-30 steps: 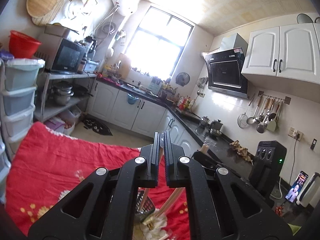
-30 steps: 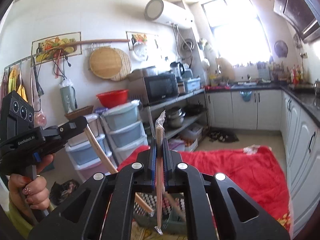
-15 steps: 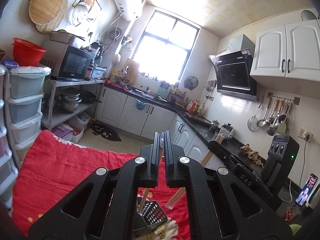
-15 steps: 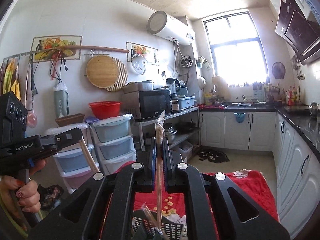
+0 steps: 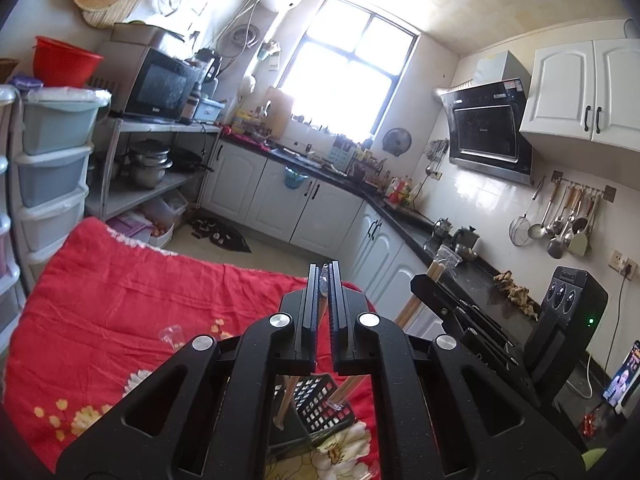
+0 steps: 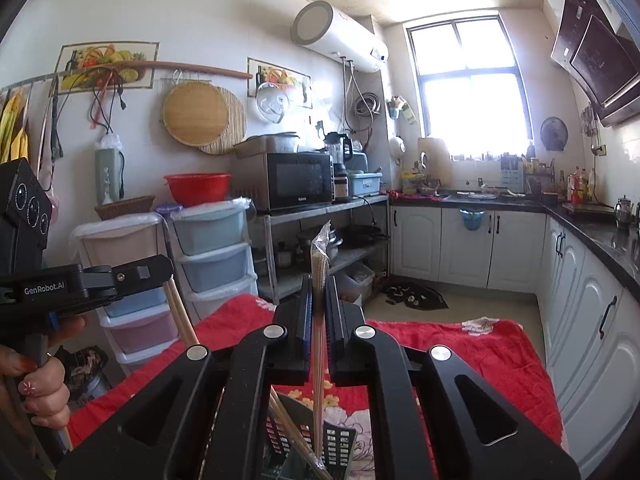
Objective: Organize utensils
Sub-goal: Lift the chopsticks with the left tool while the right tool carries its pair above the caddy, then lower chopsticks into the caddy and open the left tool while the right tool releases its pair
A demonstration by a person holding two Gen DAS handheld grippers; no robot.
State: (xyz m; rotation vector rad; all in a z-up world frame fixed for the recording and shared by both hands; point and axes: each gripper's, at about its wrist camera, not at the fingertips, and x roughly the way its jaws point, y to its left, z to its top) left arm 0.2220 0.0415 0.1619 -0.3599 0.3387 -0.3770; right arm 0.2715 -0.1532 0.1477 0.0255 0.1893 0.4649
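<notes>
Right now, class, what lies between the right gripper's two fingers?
In the right wrist view, the right gripper pinches a plastic-wrapped pair of chopsticks, upright, its lower end down at the black utensil basket.

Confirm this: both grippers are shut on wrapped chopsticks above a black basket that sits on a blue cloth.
Not quite: the cloth is red with a flower print, not blue, as the left wrist view shows. The rest holds: the left gripper and right gripper are each shut on wrapped chopsticks above the black basket.
</notes>
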